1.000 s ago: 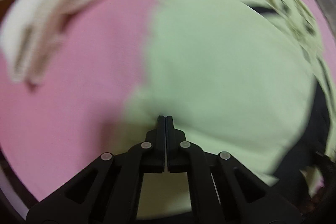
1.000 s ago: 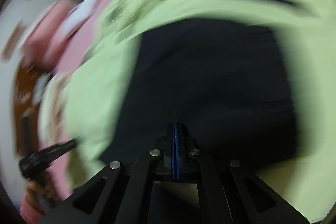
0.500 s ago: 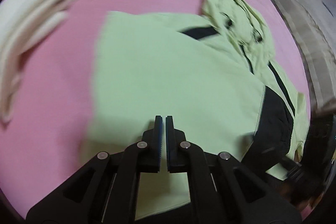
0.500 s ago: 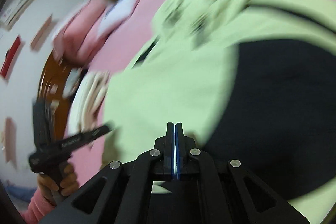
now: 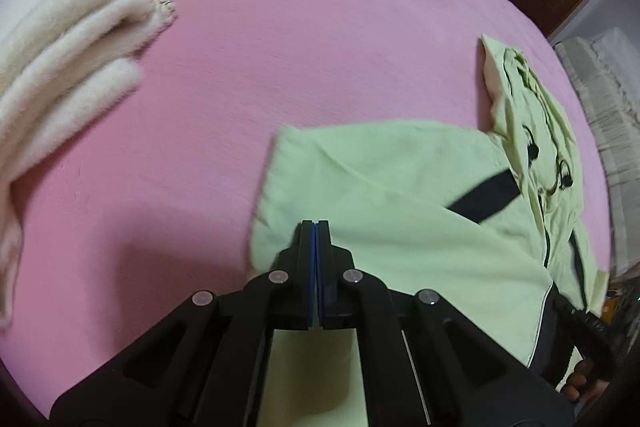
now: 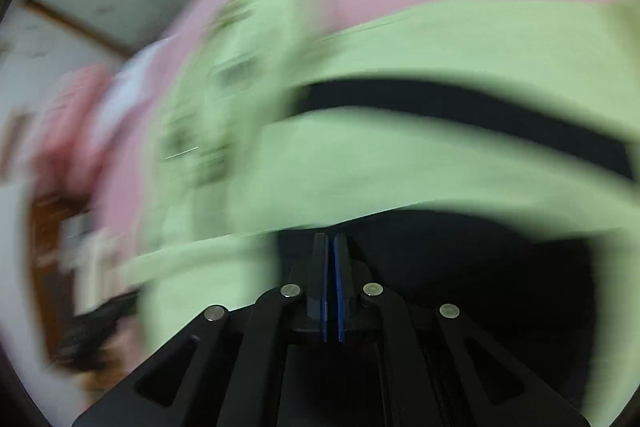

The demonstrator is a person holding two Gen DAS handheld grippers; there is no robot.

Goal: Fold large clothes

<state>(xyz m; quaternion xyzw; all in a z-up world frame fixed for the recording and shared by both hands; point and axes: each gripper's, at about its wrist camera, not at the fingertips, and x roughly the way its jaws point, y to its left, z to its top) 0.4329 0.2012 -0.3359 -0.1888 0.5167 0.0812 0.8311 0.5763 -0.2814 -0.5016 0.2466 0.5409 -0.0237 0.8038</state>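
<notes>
The left gripper (image 5: 315,227) has its jaws pressed together with nothing visibly pinched between the blue pads; pale green cloth shows below and behind them, so whether a fold is caught lower down cannot be told. A second ago these jaws sat over the middle of the green jacket (image 5: 384,195). Now the view has swung left and far, and the jacket's folded left edge lies just beyond the tips, with bare pink bed (image 5: 300,27) past it.

The right gripper (image 6: 330,241) shows its jaws nearly closed, a thin gap between the pads, over the jacket's black panel (image 6: 460,287). The view is badly blurred by motion, so a grip on the fabric cannot be confirmed.

In the left wrist view the jacket lies on the right half of the bed as a flattened slab. Its hood (image 5: 532,115) is crumpled at the far right and a black stripe (image 5: 484,197) crosses the body. The folded white blanket (image 5: 68,67) sits well apart at the far left.

The fold across the body looks laid down. The hood and near hem probably still need tucking.
</notes>
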